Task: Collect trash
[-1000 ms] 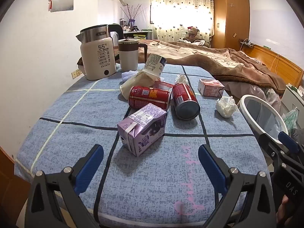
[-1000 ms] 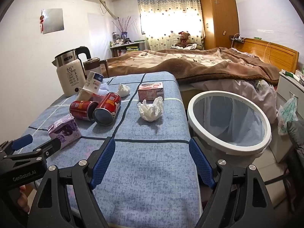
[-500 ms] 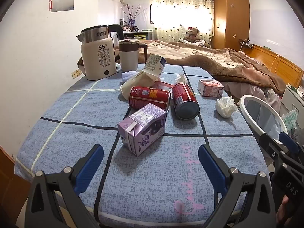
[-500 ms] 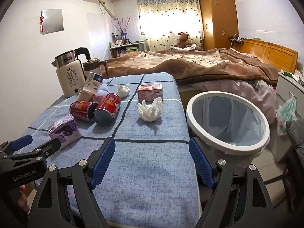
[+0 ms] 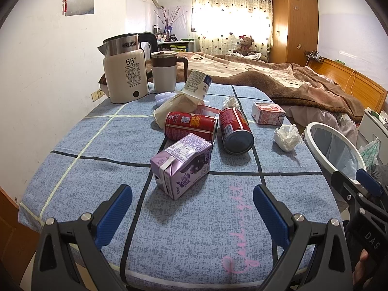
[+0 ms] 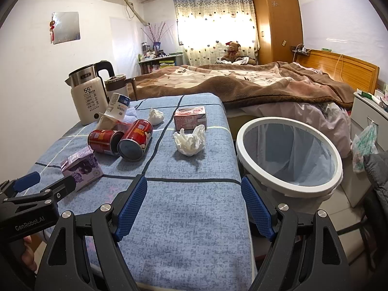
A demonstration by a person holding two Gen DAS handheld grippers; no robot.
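Bedroom setting: curtained window at upper centre, wardrobe upper right, bed with brown blanket across the middle.

Bench (image 5: 101,143), blue checked cloth, centre of both views. Contents:
- Purple carton (image 5: 181,165), on its side, centre of left view, nearest the left gripper (image 5: 192,205).
- Two red cans (image 5: 191,125), on their sides, touching each other just behind the carton.
- Crumpled tissue (image 6: 190,140), centre of right view, near the bench edge facing the bin.
- Second tissue wad (image 6: 156,116), further back.
- Pink carton (image 6: 190,118), just behind the crumpled tissue.
- White cup (image 5: 196,85), tilted on a beige wrapper.
- Kettle (image 5: 126,75) and mug (image 5: 165,71), upper left (presumably not trash).

Bin (image 6: 245,143), white-rimmed, lined, apparently empty, beside the bench at right of the right view, placed low so items can be dropped in.

Left gripper: jaws spread wide, empty, aimed at the purple carton.
Right gripper (image 6: 194,205): jaws spread wide, empty, over the near bench edge between tissue and bin.

Status: no trash collected yet, by the look of it; all items on the bench.
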